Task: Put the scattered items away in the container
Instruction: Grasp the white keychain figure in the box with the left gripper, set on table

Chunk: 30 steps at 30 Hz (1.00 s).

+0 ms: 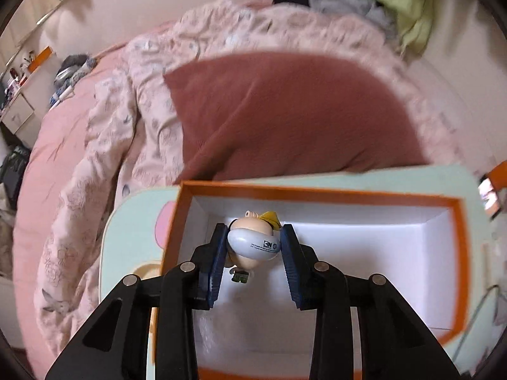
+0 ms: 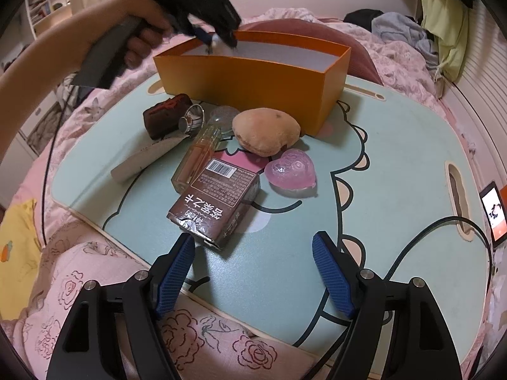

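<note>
The left gripper (image 1: 253, 237), jaws gripping the figurine (image 1: 253, 243), is hovering over the orange box (image 1: 456, 253) and should be lowering before releasing, while the right gripper (image 2: 253, 250) is waiting open-jawed.

Glossy plastic figurine (image 1: 253, 247) between ribbed blue rubber fingers (image 1: 218, 266); matt orange cardboard box (image 2: 253, 76), white inside; smooth printed surface (image 2: 396, 171); translucent pink heart (image 2: 291, 171); plush bun (image 2: 266, 133); clear glass bottle (image 2: 196, 158); quilted cotton bedding (image 1: 104, 145).

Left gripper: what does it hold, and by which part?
The left gripper holds a small toy figure by the sides of its white oval base, above the orange box.
</note>
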{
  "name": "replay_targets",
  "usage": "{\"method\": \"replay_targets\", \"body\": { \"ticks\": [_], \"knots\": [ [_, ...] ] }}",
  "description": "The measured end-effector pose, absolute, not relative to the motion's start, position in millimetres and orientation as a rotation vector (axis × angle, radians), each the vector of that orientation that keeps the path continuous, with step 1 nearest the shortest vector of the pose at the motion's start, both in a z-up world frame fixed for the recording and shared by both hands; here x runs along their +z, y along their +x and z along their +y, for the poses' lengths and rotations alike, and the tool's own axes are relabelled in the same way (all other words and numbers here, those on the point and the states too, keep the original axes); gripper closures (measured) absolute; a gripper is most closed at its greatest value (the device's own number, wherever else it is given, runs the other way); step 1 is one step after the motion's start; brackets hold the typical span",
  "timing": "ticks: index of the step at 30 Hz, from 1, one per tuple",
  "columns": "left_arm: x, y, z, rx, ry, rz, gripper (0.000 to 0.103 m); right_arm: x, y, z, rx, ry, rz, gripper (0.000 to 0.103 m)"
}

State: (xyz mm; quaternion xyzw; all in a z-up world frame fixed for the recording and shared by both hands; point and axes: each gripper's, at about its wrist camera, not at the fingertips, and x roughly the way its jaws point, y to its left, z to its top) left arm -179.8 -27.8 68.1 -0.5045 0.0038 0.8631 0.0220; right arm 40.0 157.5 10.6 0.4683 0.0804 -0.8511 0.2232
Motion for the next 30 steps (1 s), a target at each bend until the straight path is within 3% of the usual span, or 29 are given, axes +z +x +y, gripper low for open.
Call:
{"method": "replay_targets", "body": {
  "ticks": [4, 10, 18, 20, 30],
  "knots": [
    [108, -136, -22, 2.619, -1.372, -0.131, 0.068, 11, 40, 157, -2.350, 1.293, 0.221, 0.026],
    [126, -60, -16, 2.484, -1.239, -0.204, 0.068, 11, 41, 157, -2.350, 1.295, 0.223, 0.026],
    [68, 15, -33, 2.503, -1.332, -0.228, 0.068, 10, 41, 155, -2.352, 1.300, 0.244, 0.026],
    [52, 27, -39, 2.462, -1.351, -0.316, 0.068, 9, 41, 155, -2.351, 1.301, 0.250, 0.025],
    [20, 37, -38, 2.496, -1.366, -0.414, 0.066, 9, 41, 153, -2.352, 1.307, 0.265, 0.025]
  ]
}}
